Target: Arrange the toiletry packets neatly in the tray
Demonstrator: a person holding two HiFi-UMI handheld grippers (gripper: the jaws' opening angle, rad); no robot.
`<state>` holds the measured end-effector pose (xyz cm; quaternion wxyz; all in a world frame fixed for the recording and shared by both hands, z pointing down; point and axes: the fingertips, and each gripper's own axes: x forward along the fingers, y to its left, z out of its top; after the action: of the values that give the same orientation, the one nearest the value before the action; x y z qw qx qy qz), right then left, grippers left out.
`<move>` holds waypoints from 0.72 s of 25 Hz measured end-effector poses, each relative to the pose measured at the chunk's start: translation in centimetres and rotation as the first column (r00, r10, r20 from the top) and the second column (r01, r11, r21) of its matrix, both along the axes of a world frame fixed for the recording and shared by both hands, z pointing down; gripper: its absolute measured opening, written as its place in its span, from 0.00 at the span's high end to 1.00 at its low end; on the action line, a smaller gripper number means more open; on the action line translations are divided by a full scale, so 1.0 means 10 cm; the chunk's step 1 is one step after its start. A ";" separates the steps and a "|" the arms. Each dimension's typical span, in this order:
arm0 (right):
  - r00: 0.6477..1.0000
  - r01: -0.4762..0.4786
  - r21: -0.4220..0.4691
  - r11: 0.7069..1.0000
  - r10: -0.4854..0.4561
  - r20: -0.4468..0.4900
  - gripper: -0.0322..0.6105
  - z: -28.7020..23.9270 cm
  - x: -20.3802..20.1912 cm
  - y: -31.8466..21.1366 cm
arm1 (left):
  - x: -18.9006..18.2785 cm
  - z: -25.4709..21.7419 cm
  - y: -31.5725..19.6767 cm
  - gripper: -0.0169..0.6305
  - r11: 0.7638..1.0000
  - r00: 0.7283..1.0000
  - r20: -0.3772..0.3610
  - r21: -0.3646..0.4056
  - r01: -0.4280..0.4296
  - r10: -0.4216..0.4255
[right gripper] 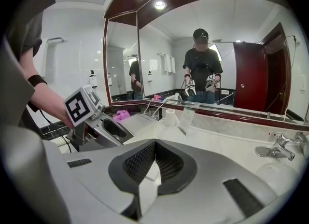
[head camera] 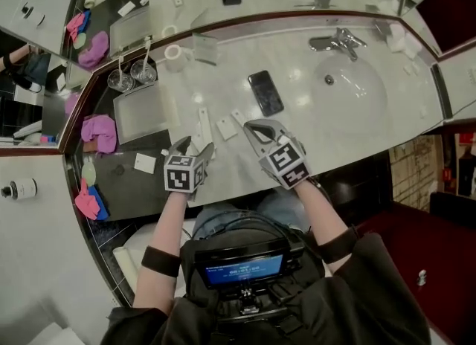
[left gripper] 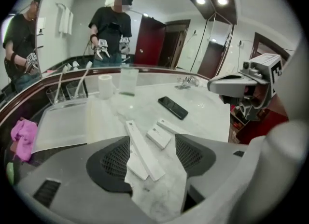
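Black short-sleeved shirt (head camera: 387,299), a black wristband (head camera: 161,260) on each forearm. A dark chest unit (head camera: 244,269) with a blue-lit screen sits under looped black cables (head camera: 238,221). The left gripper (head camera: 195,147) and right gripper (head camera: 250,125) are light grey moulded shells with dark, mesh-textured pads (left gripper: 108,162). Each carries a marker cube (head camera: 184,173) printed with black-and-white squares.

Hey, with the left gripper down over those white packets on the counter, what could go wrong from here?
1. The left gripper is open astride a long white paper packet that seems to overlap a shorter white packet. Closing could pinch both or skid one across the smooth marble counter.
2. Two clear glasses stand by the far edge of the frosted plastic tray. A careless placement might knock them.
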<state>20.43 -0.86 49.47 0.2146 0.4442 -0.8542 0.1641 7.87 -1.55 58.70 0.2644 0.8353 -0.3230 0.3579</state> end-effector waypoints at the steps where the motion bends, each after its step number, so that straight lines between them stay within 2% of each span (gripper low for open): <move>1: 1.000 0.006 -0.006 1.000 -0.006 0.001 0.95 0.03 0.00 0.01 | 0.06 0.11 -0.02 0.53 1.000 1.000 0.028 -0.018 -0.007 0.008; 7: 0.999 0.044 -0.038 0.998 -0.044 -0.003 0.95 0.25 0.06 0.04 | 0.26 0.61 -0.17 0.53 0.995 0.988 0.152 -0.093 0.026 -0.012; 13: 0.998 0.064 -0.064 0.996 -0.063 0.019 0.95 0.43 0.14 0.07 | 0.17 0.82 -0.35 0.55 0.991 0.958 0.276 -0.083 0.109 -0.082; 17: 0.997 0.074 -0.083 0.994 -0.072 0.024 0.95 0.52 0.20 0.14 | 0.19 0.92 -0.36 0.59 0.987 0.951 0.294 -0.094 0.128 -0.095; 18: 0.997 0.076 -0.086 0.993 -0.074 0.024 0.95 0.53 0.22 0.15 | 0.16 0.92 -0.37 0.63 0.987 0.944 0.313 -0.087 0.136 -0.102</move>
<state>22.60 0.64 54.81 0.2307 0.4003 -0.8646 0.1978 9.50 -5.24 67.90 0.2764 0.7330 -0.3904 0.4836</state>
